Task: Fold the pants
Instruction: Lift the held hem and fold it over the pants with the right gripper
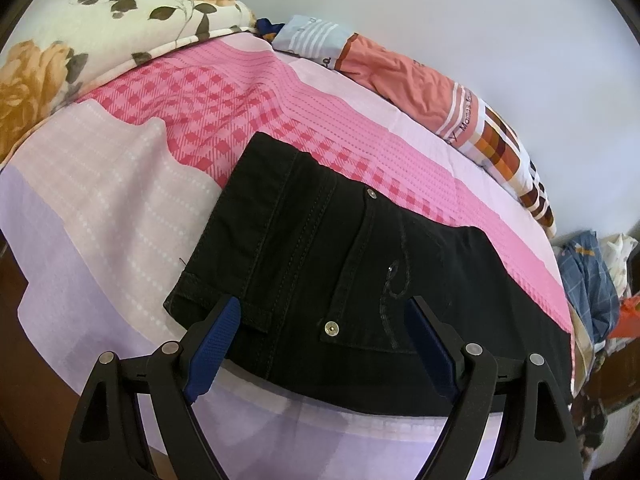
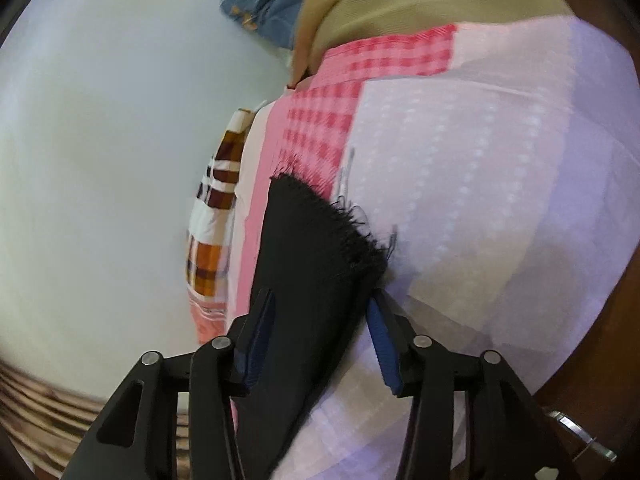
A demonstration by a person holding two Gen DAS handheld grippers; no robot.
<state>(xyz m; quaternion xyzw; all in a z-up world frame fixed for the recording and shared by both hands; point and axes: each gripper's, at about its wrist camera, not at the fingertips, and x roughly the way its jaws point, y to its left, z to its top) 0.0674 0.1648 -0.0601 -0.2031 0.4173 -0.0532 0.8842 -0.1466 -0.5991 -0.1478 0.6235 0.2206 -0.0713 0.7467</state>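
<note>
**Pants flat on bed, both ends addressed**

Black pants (image 1: 320,248) lie on the pink checked bedsheet (image 1: 224,92), waistband end at left gripper (image 1: 324,316), jaws apart, nothing held. Right gripper (image 2: 320,312) straddles the frayed leg hem (image 2: 344,216); fingers apart, unclamped. Judged step: pre-grasp for lengthwise fold. Next: close on the hem, carry toward waist. Quilt (image 1: 460,120) print reads partly "Mama"; rest illegible.

You have black denim pants (image 1: 320,248) lying flat on the pink patchwork bed sheet (image 1: 120,200), waistband end toward the left wrist camera, a back pocket with two metal rivets and curled stitching facing up. In the right wrist view the leg's frayed hem (image 2: 332,216) (loose threads along its edge) rests on the sheet.
</note>
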